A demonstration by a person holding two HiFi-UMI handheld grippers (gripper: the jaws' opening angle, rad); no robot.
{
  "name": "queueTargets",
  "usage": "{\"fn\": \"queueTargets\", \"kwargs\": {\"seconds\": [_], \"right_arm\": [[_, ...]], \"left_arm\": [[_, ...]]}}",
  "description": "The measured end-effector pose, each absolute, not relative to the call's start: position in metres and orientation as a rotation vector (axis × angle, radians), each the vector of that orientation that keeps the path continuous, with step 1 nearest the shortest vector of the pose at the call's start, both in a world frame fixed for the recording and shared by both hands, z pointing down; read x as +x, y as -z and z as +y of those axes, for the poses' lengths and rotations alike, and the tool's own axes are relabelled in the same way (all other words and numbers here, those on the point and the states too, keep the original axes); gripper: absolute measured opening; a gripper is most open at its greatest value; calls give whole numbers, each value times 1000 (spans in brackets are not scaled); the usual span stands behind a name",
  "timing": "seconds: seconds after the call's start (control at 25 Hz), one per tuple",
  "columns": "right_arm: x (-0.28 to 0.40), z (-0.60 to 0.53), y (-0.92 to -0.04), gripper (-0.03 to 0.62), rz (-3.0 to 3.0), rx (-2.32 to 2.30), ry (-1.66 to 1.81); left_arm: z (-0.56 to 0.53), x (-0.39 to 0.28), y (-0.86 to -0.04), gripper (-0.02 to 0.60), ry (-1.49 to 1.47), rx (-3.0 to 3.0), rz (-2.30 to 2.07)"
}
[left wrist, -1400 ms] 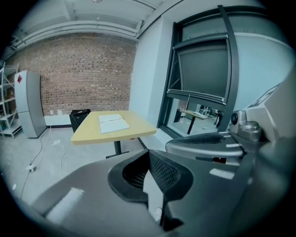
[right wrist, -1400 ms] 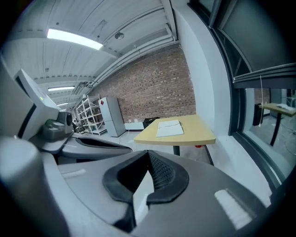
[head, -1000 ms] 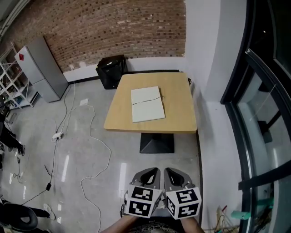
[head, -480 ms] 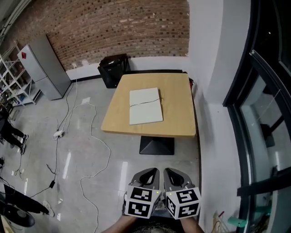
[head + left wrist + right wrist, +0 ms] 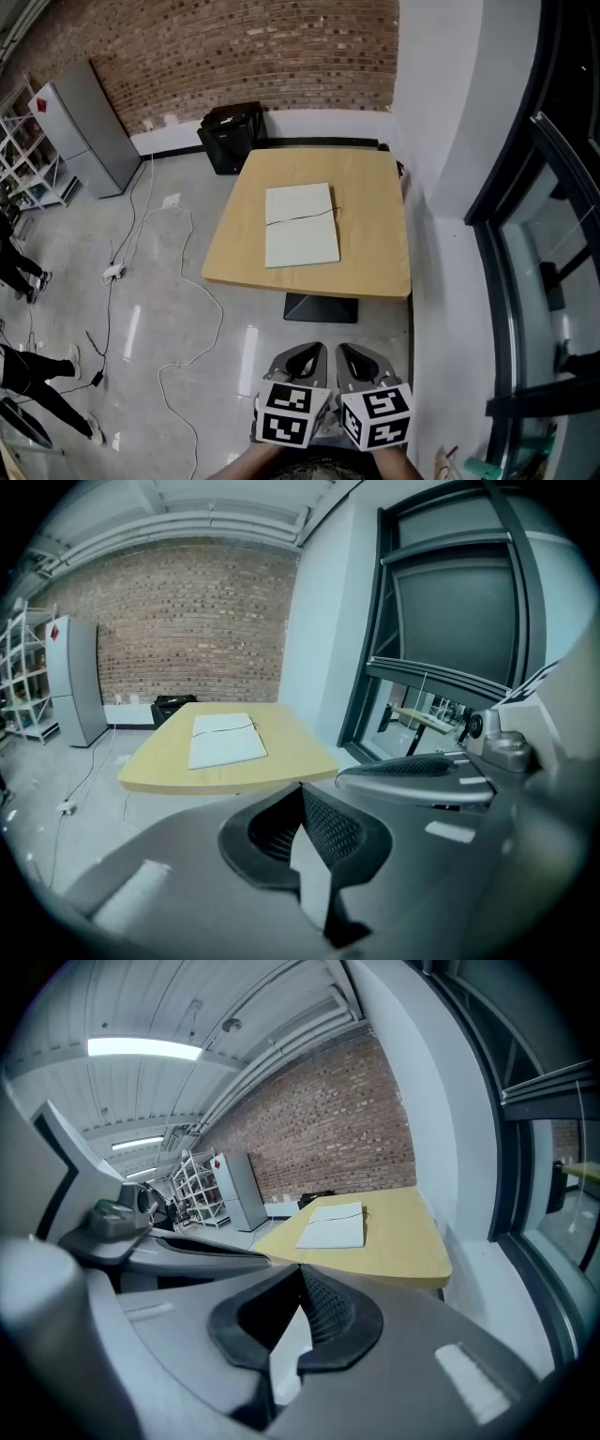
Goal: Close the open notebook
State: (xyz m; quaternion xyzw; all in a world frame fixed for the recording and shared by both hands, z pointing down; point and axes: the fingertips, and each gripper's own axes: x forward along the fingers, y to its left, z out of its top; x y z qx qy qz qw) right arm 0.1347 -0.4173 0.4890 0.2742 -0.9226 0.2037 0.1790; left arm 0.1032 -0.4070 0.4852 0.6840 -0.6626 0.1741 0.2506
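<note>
An open white notebook (image 5: 300, 225) lies flat on a light wooden table (image 5: 370, 220), its spine running across with a thin dark strap over it. Both grippers hang low at the bottom of the head view, well short of the table and above the floor. My left gripper (image 5: 313, 350) and right gripper (image 5: 346, 350) sit side by side, each shut with nothing between the jaws. In the left gripper view the notebook (image 5: 225, 741) shows far ahead past the left gripper (image 5: 302, 789). The right gripper view shows the notebook (image 5: 335, 1225) beyond the right gripper (image 5: 302, 1271).
A black cabinet (image 5: 232, 141) stands by the brick wall behind the table. A grey locker (image 5: 80, 127) is at the left. Cables (image 5: 183, 309) and a power strip (image 5: 112, 273) lie on the glossy floor. A person's legs (image 5: 21, 270) show at left. A white pillar (image 5: 441, 141) and dark window frame flank the right.
The table and notebook have drawn nearer and look larger. Both grippers keep their place side by side at the bottom, still shut. People at the left edge have shifted.
</note>
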Motion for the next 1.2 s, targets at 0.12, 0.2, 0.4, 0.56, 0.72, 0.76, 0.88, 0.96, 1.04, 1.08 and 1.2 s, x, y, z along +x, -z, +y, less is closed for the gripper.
{"fn": "queueTargets", "kwargs": {"seconds": [0.12, 0.2, 0.4, 0.56, 0.72, 0.76, 0.88, 0.96, 1.04, 1.08, 1.2], "right_arm": [[39, -515, -488, -3, -2600, 773, -576], [-27, -575, -486, -3, -2592, 774, -574], [-194, -709, -489, -3, -2574, 790, -569], [-329, -802, -484, -3, -2554, 799, -571], [-457, -873, -488, -3, -2534, 798, -568], [-490, -888, -487, -3, -2528, 800, -567], [-599, -928, -479, -3, -2513, 803, -561], [-671, -948, -471, -3, -2507, 803, -557], [-729, -962, -461, -3, -2506, 812, -550], [-754, -967, -455, -3, -2507, 818, -546], [-813, -979, -437, -3, -2512, 820, -524]], "left_arm": [[-505, 9, -486, -2, -474, 1862, -1791], [-564, -56, -484, -2, -472, 1863, -1778], [-697, -226, -490, -2, -469, 1866, -1756], [-792, -362, -485, -2, -459, 1871, -1737], [-865, -490, -487, -2, -444, 1878, -1722], [-880, -524, -485, -2, -439, 1880, -1720], [-918, -633, -475, -2, -424, 1887, -1716], [-938, -705, -467, -2, -418, 1893, -1712], [-953, -764, -458, -2, -412, 1899, -1713], [-958, -789, -453, -2, -408, 1901, -1716], [-970, -851, -435, -2, -389, 1903, -1730]]}}
